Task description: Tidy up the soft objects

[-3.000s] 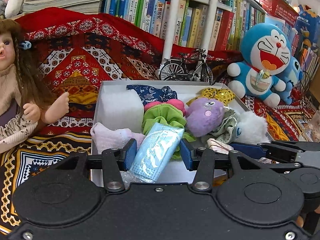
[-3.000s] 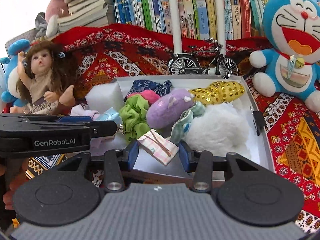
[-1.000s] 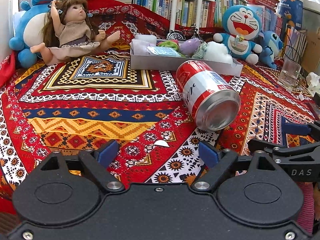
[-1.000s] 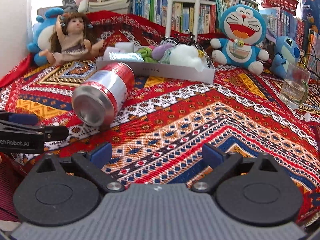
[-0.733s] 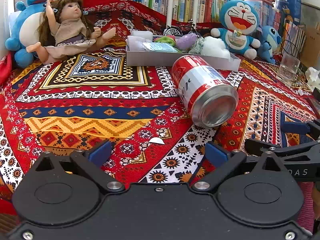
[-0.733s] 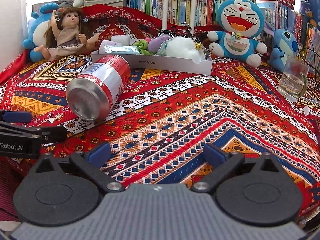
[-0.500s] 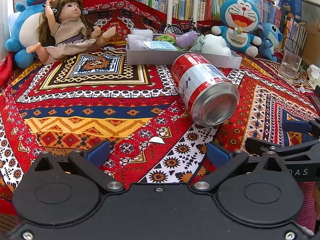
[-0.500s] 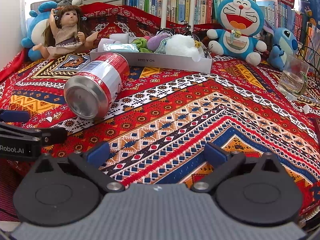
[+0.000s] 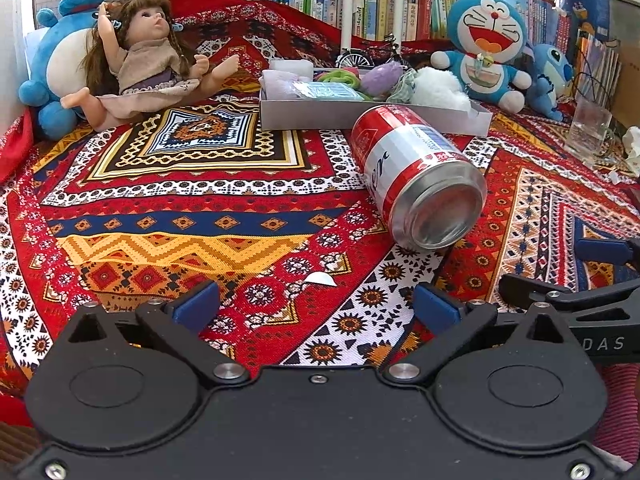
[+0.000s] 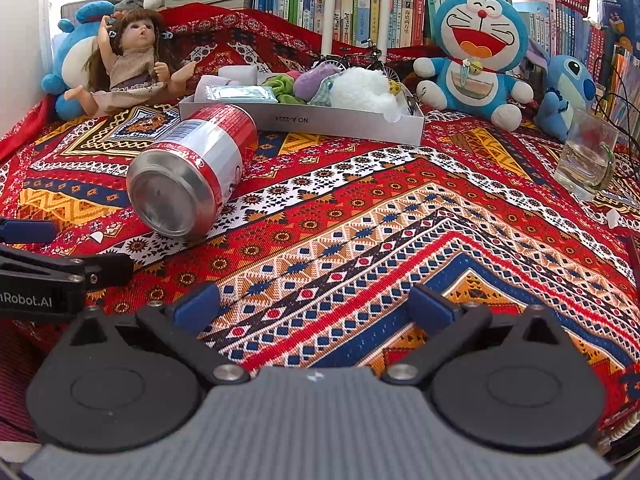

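A flat white box at the back of the patterned cloth holds several soft things: a packet of blue masks, a green scrunchie, a purple plush and a white fluffy toy. My left gripper is open and empty, low over the cloth near the front edge. My right gripper is open and empty too, beside it. Each gripper's side shows in the other's view.
A red and silver can lies on its side between the grippers and the box. A doll sits back left, a blue cat plush back right. A glass stands at the right. Bookshelves rise behind.
Three seconds ago both grippers stood over the box, the left shut on the mask packet. Now the packet lies in the box, both grippers are back near the front edge, and the left jaws stand wider.
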Demonstrator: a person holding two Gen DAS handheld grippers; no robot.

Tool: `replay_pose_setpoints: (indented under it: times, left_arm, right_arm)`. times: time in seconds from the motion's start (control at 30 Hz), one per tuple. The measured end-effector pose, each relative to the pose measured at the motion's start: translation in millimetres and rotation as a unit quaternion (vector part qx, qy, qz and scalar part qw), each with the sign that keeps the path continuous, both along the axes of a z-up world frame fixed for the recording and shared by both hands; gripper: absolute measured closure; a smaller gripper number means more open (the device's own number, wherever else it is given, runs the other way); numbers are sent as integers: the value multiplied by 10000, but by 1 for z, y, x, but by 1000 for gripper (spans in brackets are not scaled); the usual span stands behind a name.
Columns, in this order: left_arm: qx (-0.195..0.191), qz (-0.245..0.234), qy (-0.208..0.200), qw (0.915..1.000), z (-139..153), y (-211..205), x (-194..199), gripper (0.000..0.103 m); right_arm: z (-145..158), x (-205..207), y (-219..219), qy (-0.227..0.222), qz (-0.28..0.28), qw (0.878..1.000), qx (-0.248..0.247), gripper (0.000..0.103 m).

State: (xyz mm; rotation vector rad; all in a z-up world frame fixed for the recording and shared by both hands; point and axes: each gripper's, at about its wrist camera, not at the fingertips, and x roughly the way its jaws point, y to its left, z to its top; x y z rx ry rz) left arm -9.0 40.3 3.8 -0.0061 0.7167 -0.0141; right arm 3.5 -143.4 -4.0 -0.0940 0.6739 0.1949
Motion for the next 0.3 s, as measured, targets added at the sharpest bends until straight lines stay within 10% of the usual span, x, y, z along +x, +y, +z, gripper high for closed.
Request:
replay_pose_setpoints:
  times: [0.3]
  left_arm:
    - [43,24,-17,10000,1,0,0,0]
  right_arm:
    - [1,1,-2,15,-7,10000,51,0]
